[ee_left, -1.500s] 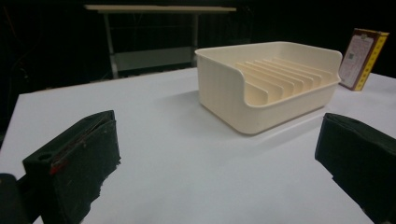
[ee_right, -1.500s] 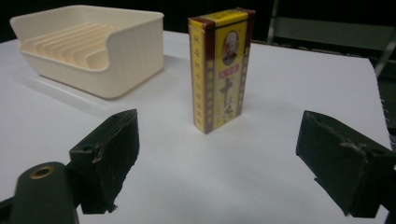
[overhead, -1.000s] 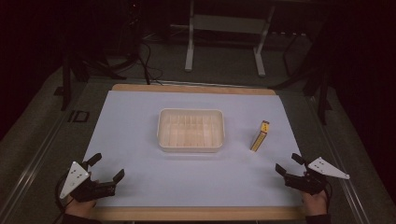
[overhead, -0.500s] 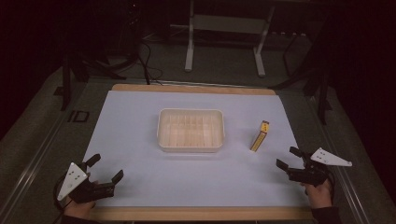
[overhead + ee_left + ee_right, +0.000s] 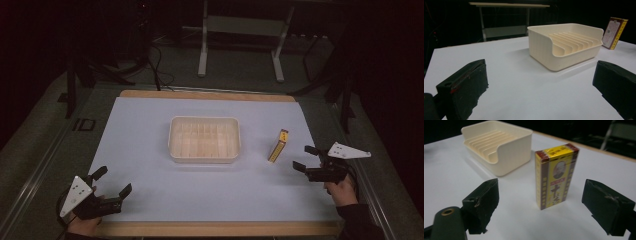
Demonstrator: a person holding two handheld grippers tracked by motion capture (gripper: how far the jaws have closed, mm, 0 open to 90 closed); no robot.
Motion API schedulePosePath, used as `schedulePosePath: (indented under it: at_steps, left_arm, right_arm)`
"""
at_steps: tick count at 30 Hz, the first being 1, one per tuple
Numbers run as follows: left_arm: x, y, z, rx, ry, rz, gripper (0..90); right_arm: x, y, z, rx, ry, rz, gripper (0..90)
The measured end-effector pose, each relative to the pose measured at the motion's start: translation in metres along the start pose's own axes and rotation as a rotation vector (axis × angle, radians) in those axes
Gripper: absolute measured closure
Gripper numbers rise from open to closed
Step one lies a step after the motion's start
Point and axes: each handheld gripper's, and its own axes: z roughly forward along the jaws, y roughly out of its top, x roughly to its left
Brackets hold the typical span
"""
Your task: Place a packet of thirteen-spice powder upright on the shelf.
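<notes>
Small yellow and maroon cardboard box upright on the white table cover, right of the ribbed cream plastic tray.
Its long axis is vertical, printed face toward the right gripper, whose jaws gape wide, empty; print probably illegible. The left gripper is equally wide, well apart.

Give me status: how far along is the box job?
Barely begun. Done: nothing, the cream tray holds nothing. In hand: right tool, jaws open, points at the upright yellow box without touching it. Left tool is open, idle. Left: grasping the box and, probably, placing it.
</notes>
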Motion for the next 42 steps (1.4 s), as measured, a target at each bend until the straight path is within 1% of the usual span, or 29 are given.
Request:
schedulePosePath:
  at_steps: [1, 3, 4, 5, 6, 7, 8, 10, 14, 16, 17, 18, 19, 23, 25, 26, 33, 37, 40, 42]
  left_arm:
    - [0.000, 0.000, 0.000, 0.000, -0.002, 0.001, 0.0]
    - [0.000, 0.000, 0.000, -0.001, -0.005, 0.002, 0.0]
    - [0.000, 0.000, 0.000, -0.001, -0.005, 0.002, 0.0]
    - [0.000, 0.000, 0.000, 0.000, -0.006, 0.003, 0.0]
    - [0.000, 0.000, 0.000, 0.000, -0.007, 0.002, 0.0]
    - [0.000, 0.000, 0.000, -0.001, -0.007, 0.002, 0.0]
    - [0.000, 0.000, 0.000, -0.002, -0.007, 0.002, 0.0]
    - [0.000, 0.000, 0.000, -0.002, -0.009, 0.002, 0.0]
    - [0.000, 0.000, 0.000, -0.001, -0.010, 0.005, 0.0]
    - [0.000, 0.000, 0.000, 0.000, -0.011, 0.005, 0.0]
    - [-0.001, 0.000, 0.000, -0.001, -0.011, 0.005, 0.0]
    - [-0.001, 0.000, 0.000, -0.001, -0.012, 0.007, 0.0]
    - [-0.001, 0.000, 0.000, 0.000, -0.012, 0.006, 0.0]
    - [-0.001, 0.000, 0.000, -0.001, -0.015, 0.007, 0.0]
    - [-0.001, 0.000, 0.000, -0.002, -0.015, 0.009, 0.0]
    - [-0.001, 0.000, -0.001, -0.003, -0.016, 0.009, 0.0]
    - [-0.001, -0.001, -0.002, -0.005, -0.020, 0.012, 0.0]
    - [-0.001, -0.001, -0.002, -0.003, -0.020, 0.014, 0.0]
    - [-0.001, -0.002, -0.003, 0.000, -0.019, 0.011, 0.0]
    - [-0.001, -0.002, -0.004, 0.001, -0.018, 0.010, 0.0]
  right_arm:
    - [-0.001, 0.001, 0.003, 0.021, 0.012, 0.001, 14.0]
    - [-0.003, 0.002, 0.008, 0.041, 0.066, 0.016, 14.0]
    - [-0.003, 0.002, 0.011, 0.053, 0.072, 0.015, 14.7]
    - [-0.003, 0.002, 0.014, 0.064, 0.091, 0.013, 14.2]
    - [-0.004, 0.002, 0.015, 0.063, 0.120, 0.012, 13.4]
    - [-0.005, 0.002, 0.017, 0.064, 0.137, 0.017, 13.8]
    - [-0.006, 0.002, 0.020, 0.070, 0.139, 0.016, 13.8]
    - [-0.007, 0.002, 0.024, 0.078, 0.123, -0.004, 13.9]
    - [-0.013, 0.000, 0.032, 0.083, 0.089, -0.017, 13.7]
    - [-0.015, 0.000, 0.035, 0.078, 0.063, -0.041, 13.7]
    - [-0.016, 0.001, 0.037, 0.092, 0.066, -0.059, 13.7]
    - [-0.016, 0.002, 0.039, 0.108, 0.054, -0.089, 13.6]
    - [-0.016, 0.002, 0.041, 0.110, 0.039, -0.108, 13.6]
    - [-0.021, 0.008, 0.048, 0.108, 0.047, -0.116, 13.8]
    - [-0.025, 0.011, 0.052, 0.109, 0.060, -0.105, 13.8]
    - [-0.027, 0.011, 0.054, 0.107, 0.052, -0.107, 13.3]
    - [-0.038, 0.012, 0.066, 0.106, 0.070, -0.086, 12.6]
    - [-0.040, 0.015, 0.070, 0.099, 0.081, -0.091, 12.7]
    - [-0.042, 0.019, 0.076, 0.103, 0.103, -0.093, 12.6]
    - [-0.043, 0.020, 0.078, 0.099, 0.107, -0.097, 12.6]
